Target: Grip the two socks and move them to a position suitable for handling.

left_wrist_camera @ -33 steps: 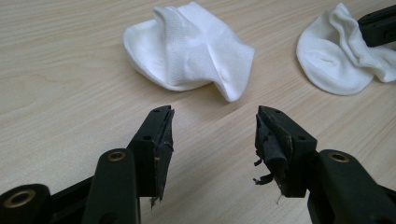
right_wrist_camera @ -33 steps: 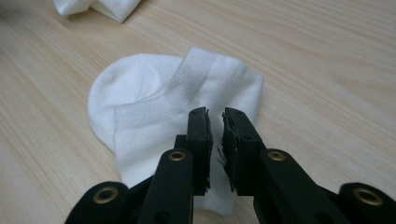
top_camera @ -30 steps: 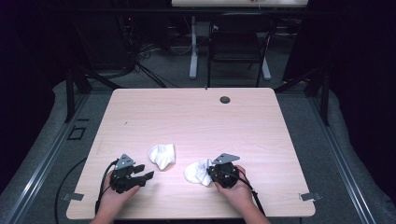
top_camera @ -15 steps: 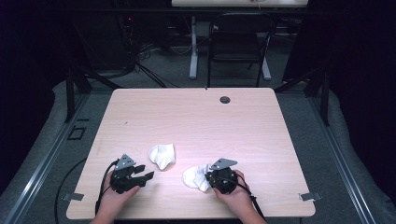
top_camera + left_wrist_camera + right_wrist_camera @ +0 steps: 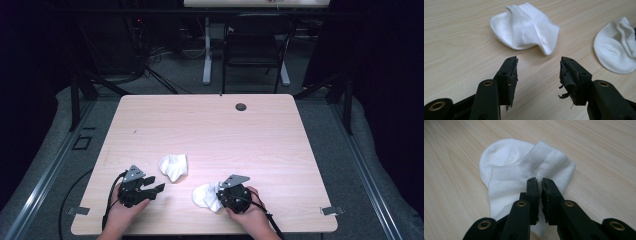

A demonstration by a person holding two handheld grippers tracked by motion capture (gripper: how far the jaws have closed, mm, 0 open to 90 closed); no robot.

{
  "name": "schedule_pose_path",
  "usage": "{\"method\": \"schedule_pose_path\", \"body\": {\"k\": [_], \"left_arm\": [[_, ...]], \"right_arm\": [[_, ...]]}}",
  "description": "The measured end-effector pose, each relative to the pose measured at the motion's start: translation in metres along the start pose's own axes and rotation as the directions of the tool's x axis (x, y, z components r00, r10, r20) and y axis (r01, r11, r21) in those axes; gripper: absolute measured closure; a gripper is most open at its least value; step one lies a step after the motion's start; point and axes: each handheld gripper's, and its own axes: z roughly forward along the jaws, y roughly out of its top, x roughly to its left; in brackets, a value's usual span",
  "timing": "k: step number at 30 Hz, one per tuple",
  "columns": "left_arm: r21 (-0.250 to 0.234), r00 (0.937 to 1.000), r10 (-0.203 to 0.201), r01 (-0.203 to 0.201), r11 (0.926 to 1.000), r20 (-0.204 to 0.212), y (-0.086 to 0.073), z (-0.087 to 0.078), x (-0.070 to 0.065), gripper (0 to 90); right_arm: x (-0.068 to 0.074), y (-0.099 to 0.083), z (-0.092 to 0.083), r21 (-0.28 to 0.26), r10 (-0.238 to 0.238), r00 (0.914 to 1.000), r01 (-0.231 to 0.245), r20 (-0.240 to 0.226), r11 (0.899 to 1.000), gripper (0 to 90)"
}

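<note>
Light wood table (image 5: 250, 135), dark room, chair (image 5: 252, 47) at 12 o'clock behind it. No containers. Left gripper (image 5: 537, 71) jaws wide apart, holding nothing, loose sock (image 5: 525, 26) just ahead at 12. Right gripper (image 5: 539, 188) jaws pinched on second sock (image 5: 506, 170), near table's 6 o'clock edge.

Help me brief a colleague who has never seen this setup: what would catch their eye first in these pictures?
Two white socks stand out on the pale wooden table, near the person's edge. The right gripper has its jaws closed over the right sock, though whether they pinch the fabric is hard to tell. The left gripper waits open just short of the left sock.
</note>
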Motion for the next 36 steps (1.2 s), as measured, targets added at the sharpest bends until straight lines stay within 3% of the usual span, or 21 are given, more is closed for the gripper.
{"method": "schedule_pose_path", "body": {"k": [2,3,12,13,17,19,23,28,36], "left_arm": [[-0.005,0.9999,-0.004,0.004,1.0000,-0.010,0.002,0.001,0.000,47.9],[-0.015,0.9996,-0.025,0.025,0.9996,-0.014,0.005,0.003,0.001,47.6],[-0.021,0.9987,-0.040,0.040,0.9990,-0.030,0.027,0.018,0.003,47.4],[-0.017,0.9985,-0.038,0.038,0.9991,-0.039,0.031,0.020,0.003,47.5],[0.008,0.9972,-0.014,0.015,0.9999,-0.073,0.041,0.037,0.004,48.2],[0.033,0.9961,-0.028,0.031,0.9990,-0.083,0.044,0.051,0.007,48.2],[0.069,0.9955,-0.024,0.031,0.9972,-0.091,0.044,0.061,0.007,48.2],[0.083,0.9956,-0.029,0.037,0.9959,-0.089,0.043,0.069,0.006,49.1],[0.088,0.9967,-0.005,0.012,0.9960,-0.081,0.045,0.077,-0.002,51.0]], "right_arm": [[0.003,-0.001,-0.001,0.003,0.001,1.0000,-0.001,-0.002,1.000,84.1],[0.006,-0.001,-0.001,0.005,-0.005,1.0000,0.005,0.001,1.000,84.0],[0.012,-0.002,-0.003,0.016,-0.016,0.9999,0.016,-0.001,1.000,83.8],[0.013,-0.005,-0.003,0.007,0.001,0.9999,-0.001,-0.014,1.000,83.8],[0.015,-0.004,-0.004,0.023,-0.008,0.9999,0.008,-0.012,1.000,83.6],[0.016,-0.004,-0.004,0.018,-0.005,0.9999,0.006,-0.015,1.000,83.5],[0.017,-0.004,-0.004,0.021,-0.017,0.9997,0.017,-0.016,1.000,83.5],[0.020,-0.005,-0.004,0.020,-0.021,0.9995,0.022,-0.025,1.000,83.3],[0.024,-0.005,-0.006,0.040,-0.016,0.9988,0.018,-0.046,0.999,82.4]]}}
